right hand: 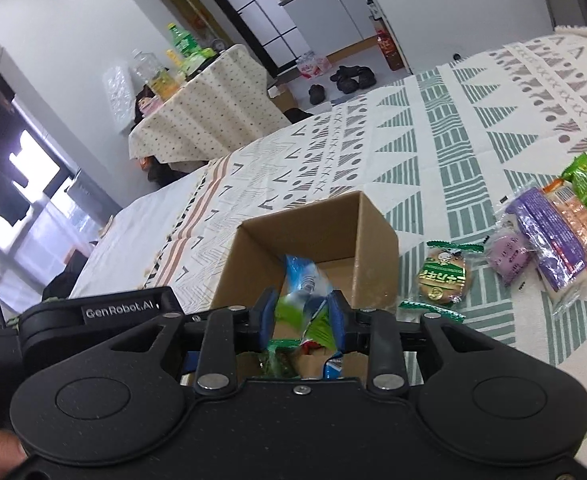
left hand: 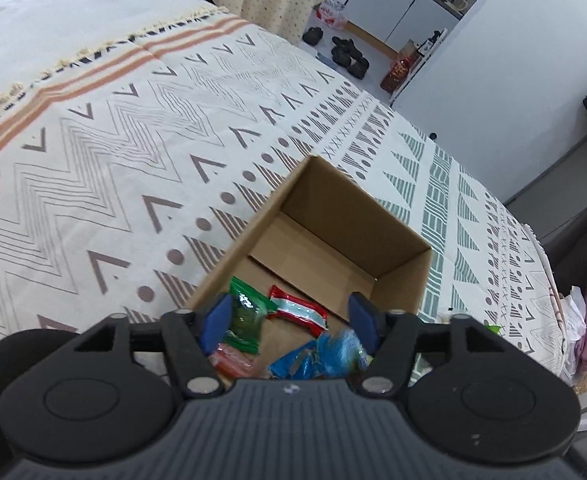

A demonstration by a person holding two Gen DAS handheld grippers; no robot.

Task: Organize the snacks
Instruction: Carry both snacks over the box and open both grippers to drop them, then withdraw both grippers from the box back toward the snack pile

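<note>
Looking along the left gripper (left hand: 289,322), its jaws are seen spread open and empty over the cardboard box (left hand: 403,280) at lower centre, where green (left hand: 245,314), red (left hand: 299,310) and blue (left hand: 321,358) snack packets lie. From the right wrist, the right gripper (right hand: 302,318) is seen clamped on a green-and-blue packet (right hand: 305,300) above the box (right hand: 373,248); more snacks (right hand: 445,276) are spread on the bed (right hand: 473,152) at right.

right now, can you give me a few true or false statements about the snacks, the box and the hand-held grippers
1. The brown cardboard box holds several snack packets. True.
2. The left hand-held gripper clamps the red-and-white wrapped bar. False: its jaws are open, and the bar lies in the box.
3. The round green-edged cookie packet is inside the box. False: it lies on the patterned blanket beside it.
4. The right hand-held gripper is above the box with a green-and-blue packet between its jaws. True.
</note>
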